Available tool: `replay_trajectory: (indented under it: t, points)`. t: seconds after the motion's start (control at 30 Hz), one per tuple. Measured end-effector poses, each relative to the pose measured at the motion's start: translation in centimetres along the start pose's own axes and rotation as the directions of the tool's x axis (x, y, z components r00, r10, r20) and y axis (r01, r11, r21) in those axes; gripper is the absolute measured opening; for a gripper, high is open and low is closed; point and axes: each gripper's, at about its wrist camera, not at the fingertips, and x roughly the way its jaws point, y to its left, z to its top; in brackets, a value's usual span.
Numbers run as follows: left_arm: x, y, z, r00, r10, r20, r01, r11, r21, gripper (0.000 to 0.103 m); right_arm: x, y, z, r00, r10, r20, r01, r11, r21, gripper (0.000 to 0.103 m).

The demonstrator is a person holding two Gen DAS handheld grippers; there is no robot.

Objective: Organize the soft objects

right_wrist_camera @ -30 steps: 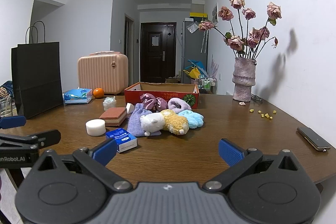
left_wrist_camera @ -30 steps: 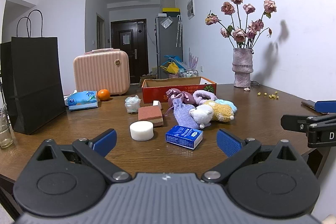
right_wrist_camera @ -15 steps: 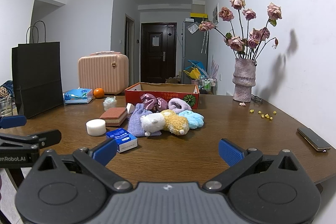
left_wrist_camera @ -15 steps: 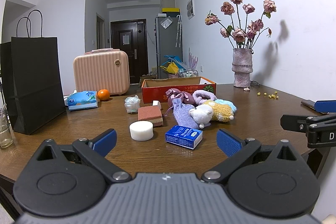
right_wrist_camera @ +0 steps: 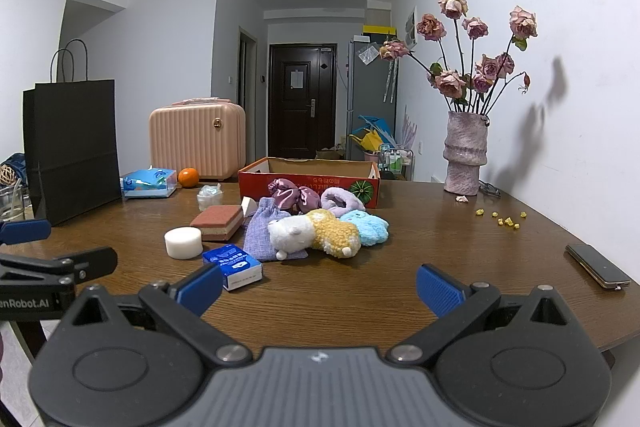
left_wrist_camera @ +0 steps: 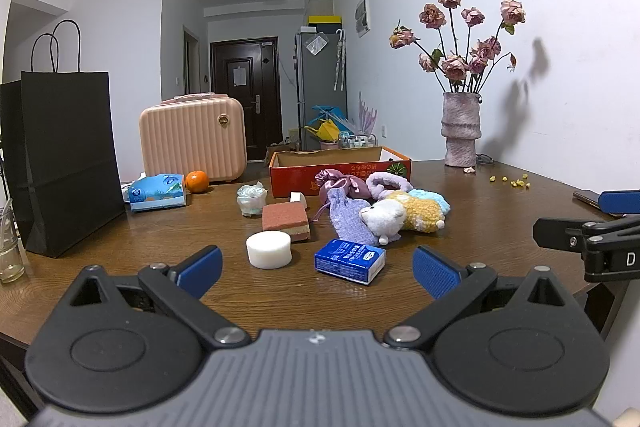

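Left wrist view: the left tool (left_wrist_camera: 316, 269) was held above the near edge of the brown wooden desk (left_wrist_camera: 488, 227), its two blue-padded fingers (left_wrist_camera: 200, 265) spread wide apart with nothing between them. The soft objects lay in a cluster at mid-desk: a lilac drawstring pouch (left_wrist_camera: 350, 221), a white plush animal (left_wrist_camera: 382, 219) resting against it, a yellow plush (left_wrist_camera: 418, 213) touching the white one, a light blue plush (left_wrist_camera: 434, 198) behind, a satin pink pouch (left_wrist_camera: 340, 183) and a pale purple plush ring (left_wrist_camera: 386, 183). The cluster sat directly in front of an open red cardboard box (left_wrist_camera: 340, 167). A white round sponge (left_wrist_camera: 269, 249), a red-topped sponge block (left_wrist_camera: 286, 221) and a blue carton (left_wrist_camera: 349, 261) were on the desk nearer the tool. The right tool (left_wrist_camera: 600, 223) entered from the right edge, clear of all items. Right wrist view: the right tool (right_wrist_camera: 320, 285) was likewise above the near desk edge, fingers (right_wrist_camera: 438, 289) set well apart and empty. The white plush animal (right_wrist_camera: 290, 233), yellow plush (right_wrist_camera: 336, 233) and light blue plush (right_wrist_camera: 368, 227) lay side by side, touching, atop the lilac drawstring pouch (right_wrist_camera: 264, 231), short of the red cardboard box (right_wrist_camera: 308, 179). A phone (right_wrist_camera: 598, 265) lay near the right desk edge, well apart from the cluster. A vase (right_wrist_camera: 466, 157) of dried roses stood at the far right by the wall.
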Motion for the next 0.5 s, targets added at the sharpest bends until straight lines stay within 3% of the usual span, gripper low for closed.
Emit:
replay_trajectory:
  t: [0.5]
  points:
    - [-0.01, -0.02, 0.01, 1.0, 0.0, 0.001, 0.0, 1.0, 0.0, 0.103, 0.02, 0.06, -0.07, 1.0, 0.0, 0.001, 0.0, 1.0, -0.001, 0.103]
